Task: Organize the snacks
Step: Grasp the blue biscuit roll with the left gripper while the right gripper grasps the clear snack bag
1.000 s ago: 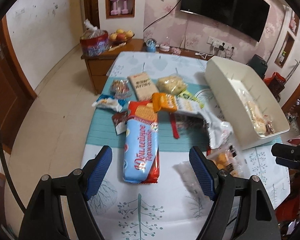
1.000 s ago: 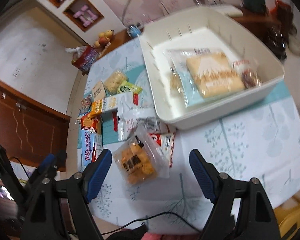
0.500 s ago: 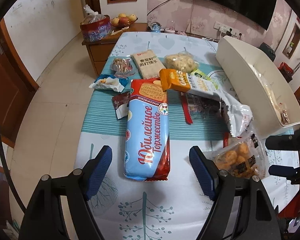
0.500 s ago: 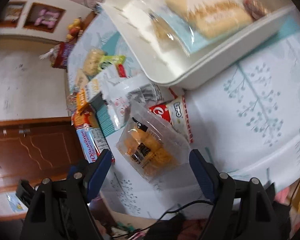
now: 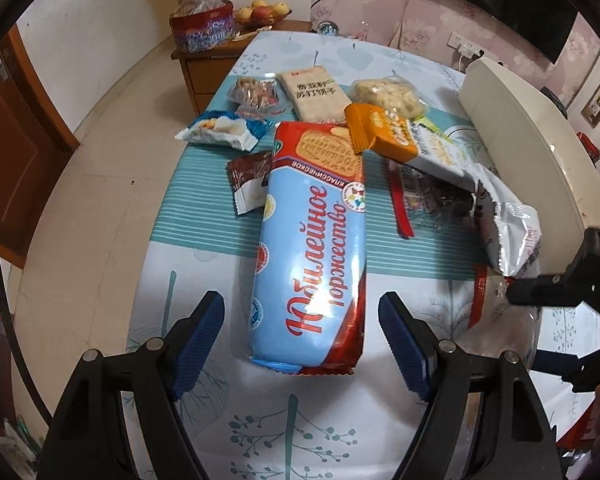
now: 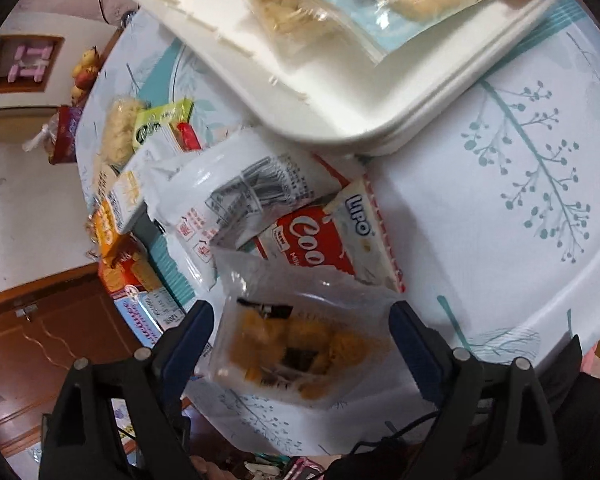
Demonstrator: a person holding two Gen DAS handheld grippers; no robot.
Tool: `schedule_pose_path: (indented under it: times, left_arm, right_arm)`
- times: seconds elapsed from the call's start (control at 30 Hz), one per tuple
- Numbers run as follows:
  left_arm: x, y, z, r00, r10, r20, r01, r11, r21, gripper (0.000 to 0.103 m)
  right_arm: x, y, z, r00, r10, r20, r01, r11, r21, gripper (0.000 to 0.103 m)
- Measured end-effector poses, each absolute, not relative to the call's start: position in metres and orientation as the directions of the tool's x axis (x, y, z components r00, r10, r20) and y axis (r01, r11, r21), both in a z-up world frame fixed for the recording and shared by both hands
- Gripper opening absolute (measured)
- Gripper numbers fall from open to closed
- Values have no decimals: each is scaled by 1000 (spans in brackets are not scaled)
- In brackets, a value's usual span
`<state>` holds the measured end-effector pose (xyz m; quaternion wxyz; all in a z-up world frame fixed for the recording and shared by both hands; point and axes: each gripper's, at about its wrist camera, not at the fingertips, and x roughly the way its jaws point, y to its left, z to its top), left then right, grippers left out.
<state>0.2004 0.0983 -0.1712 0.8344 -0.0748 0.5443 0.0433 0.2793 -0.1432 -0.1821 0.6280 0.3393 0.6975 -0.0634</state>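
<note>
Left gripper (image 5: 302,344) wide open, near end of blue biscuit pack (image 5: 312,248) between pads, untouched. Right gripper (image 6: 300,344) just widened, straddling clear snack bag (image 6: 296,340) near white bin (image 6: 380,120), no grip.

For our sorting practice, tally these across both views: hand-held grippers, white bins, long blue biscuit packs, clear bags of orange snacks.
left hand-held gripper, right hand-held gripper: 2
white bin: 1
long blue biscuit pack: 1
clear bag of orange snacks: 1
Total: 5
</note>
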Motion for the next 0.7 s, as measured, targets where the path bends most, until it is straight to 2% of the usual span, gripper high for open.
schedule_pose_path:
  times: [0.17,0.33,0.53,0.6,0.7]
  left_arm:
    - [205,102,-180,382,-19,-924,-167,982,-89,75]
    - [207,101,-184,376,-71,-924,-163,976,-141,56]
    - [205,104,-184,380,-87,-921,-161,974,-159,53]
    - [204,105,-185,378,-95,-921,-166,972,-169,52]
    - [201,106,-184,370,-101,-924,-169,970,-174,52]
  right_arm:
    - [282,-130,-184,-7,341,-940,507,812,290,91]
    - [281,-120,-178,6,291,-957,451,853,262,87]
    - [275,-117,-173,44,283,-958,421,865,274,79]
    - [273,-120,-170,72,300,-951,420,856,302,71]
    - [268,-123,-166,94,314,-945,423,846,323,67]
